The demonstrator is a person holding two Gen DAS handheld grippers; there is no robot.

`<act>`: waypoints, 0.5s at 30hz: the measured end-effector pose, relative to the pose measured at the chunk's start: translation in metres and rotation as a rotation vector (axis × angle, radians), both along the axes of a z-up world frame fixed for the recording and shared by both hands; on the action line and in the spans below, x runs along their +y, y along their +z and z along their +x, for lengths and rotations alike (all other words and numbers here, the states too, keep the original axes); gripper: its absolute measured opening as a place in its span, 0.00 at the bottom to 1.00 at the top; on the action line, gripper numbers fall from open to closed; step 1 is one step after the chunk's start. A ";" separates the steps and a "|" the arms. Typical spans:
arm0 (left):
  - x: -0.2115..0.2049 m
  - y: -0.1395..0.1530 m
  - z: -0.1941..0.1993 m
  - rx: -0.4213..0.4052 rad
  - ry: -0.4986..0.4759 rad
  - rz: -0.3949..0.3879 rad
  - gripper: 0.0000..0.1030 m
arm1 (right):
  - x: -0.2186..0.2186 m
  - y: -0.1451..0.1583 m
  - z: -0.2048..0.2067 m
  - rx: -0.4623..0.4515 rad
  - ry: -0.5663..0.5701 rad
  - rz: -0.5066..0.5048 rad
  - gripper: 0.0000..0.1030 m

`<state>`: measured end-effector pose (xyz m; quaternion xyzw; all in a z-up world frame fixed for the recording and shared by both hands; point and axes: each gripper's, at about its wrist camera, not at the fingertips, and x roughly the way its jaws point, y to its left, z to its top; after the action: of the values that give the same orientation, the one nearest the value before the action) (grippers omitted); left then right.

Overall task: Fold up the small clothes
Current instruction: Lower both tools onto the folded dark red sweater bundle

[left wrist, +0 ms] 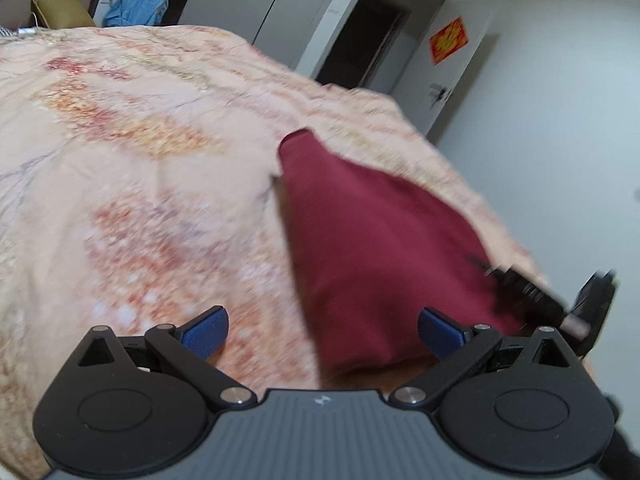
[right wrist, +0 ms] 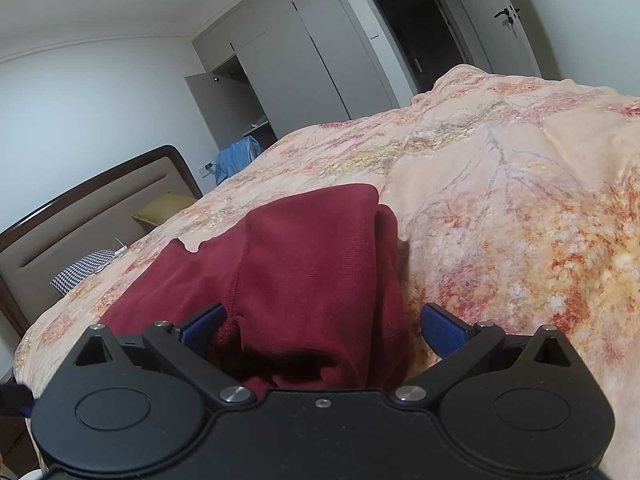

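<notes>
A dark red piece of clothing (right wrist: 312, 264) lies on a big bed covered with a peach blanket with flowers (right wrist: 520, 184). From the right wrist view, the right gripper (right wrist: 322, 326) sits low over the near end of the red cloth. Its blue fingers (right wrist: 442, 330) are spread wide apart, with bunched red cloth lying in the gap between them, but they are not pinching it. The cloth looks folded over, with one layer on top of another, and a bump of fabric sits right by the left blue finger. From the left wrist view, which is blurry, the left gripper (left wrist: 322, 330) hangs above the blanket with its blue fingers (left wrist: 206, 330) also spread wide and holding nothing. There the red cloth (left wrist: 372, 248) stretches away in a long pointed shape, and the right finger is over its near edge. The other black tool (left wrist: 560, 300) shows at the far right side of the cloth. Behind the bed are a brown headboard (right wrist: 80, 216), grey closet doors (right wrist: 304, 52), something blue (right wrist: 236, 158), and a red paper (left wrist: 449, 40) on the door.
</notes>
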<state>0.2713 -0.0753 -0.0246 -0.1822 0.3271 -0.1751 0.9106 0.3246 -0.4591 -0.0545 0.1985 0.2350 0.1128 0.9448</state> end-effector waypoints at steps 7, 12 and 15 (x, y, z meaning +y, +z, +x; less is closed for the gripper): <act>-0.014 0.005 0.048 0.000 0.025 0.020 1.00 | 0.000 0.000 0.000 0.001 0.000 -0.001 1.00; -0.021 -0.019 0.086 0.071 0.014 0.036 1.00 | 0.000 0.000 0.000 0.001 0.000 -0.001 1.00; -0.025 -0.029 0.079 0.016 0.022 0.051 1.00 | 0.000 0.000 0.001 0.000 0.000 -0.002 1.00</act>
<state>0.3501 -0.1005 -0.0540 -0.1638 0.3366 -0.1552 0.9142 0.3252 -0.4588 -0.0544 0.1978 0.2351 0.1125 0.9450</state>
